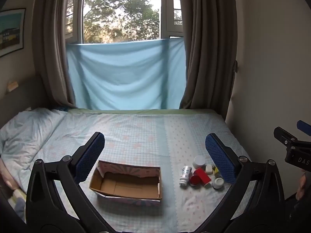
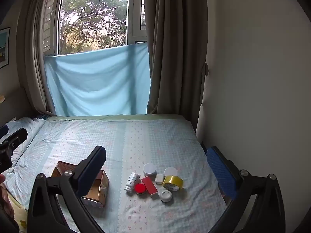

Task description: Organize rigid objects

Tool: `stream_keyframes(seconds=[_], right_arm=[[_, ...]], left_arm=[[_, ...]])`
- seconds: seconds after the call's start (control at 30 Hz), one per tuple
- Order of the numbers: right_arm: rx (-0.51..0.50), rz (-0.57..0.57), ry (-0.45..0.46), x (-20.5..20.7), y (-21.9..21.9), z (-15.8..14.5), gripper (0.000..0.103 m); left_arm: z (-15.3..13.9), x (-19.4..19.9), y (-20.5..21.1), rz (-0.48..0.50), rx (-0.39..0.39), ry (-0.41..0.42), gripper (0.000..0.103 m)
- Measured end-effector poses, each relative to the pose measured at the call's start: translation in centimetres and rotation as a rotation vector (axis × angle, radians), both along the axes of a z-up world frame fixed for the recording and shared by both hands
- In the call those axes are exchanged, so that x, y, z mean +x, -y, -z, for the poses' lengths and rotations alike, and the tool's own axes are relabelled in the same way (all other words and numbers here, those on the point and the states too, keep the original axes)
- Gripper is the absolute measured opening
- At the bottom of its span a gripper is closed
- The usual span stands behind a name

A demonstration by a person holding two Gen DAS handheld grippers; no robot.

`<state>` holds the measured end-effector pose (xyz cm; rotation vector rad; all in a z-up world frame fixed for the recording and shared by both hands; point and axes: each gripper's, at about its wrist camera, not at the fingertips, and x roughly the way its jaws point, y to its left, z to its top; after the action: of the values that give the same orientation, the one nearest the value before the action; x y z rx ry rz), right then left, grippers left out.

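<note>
An open cardboard box (image 1: 127, 184) is seen on the bed sheet (image 1: 136, 136), with nothing visible inside. The left gripper (image 1: 155, 155) is held above it, jaws spread wide and empty. To the right, a white bottle (image 2: 132, 181), red box (image 2: 149, 186), yellow tape roll (image 2: 173, 183) and small jars are clustered close together. The right gripper (image 2: 155, 167) is held over them, jaws wide apart, nothing gripped.
</note>
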<state>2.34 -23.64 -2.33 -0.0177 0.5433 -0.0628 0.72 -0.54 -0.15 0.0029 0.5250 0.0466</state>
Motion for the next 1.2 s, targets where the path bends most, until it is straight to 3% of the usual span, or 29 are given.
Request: stream_keyframes(seconds=[0.07, 0.33, 1.2], right_arm=[[0.0, -0.004, 0.0, 0.0, -0.1, 0.0, 0.103], [-0.013, -0.02, 0.01, -0.1, -0.1, -0.2, 0.103], [0.001, -0.032, 0.026, -0.3, -0.5, 0.5, 0.103]], left_arm=[[0.1, 0.4, 0.7, -0.001, 0.022, 0.015, 0.103], [-0.1, -0.6, -0.6, -0.005, -0.019, 0.058, 0.103], [0.1, -0.7, -1.3, -0.026, -0.047, 0.048, 0.103]])
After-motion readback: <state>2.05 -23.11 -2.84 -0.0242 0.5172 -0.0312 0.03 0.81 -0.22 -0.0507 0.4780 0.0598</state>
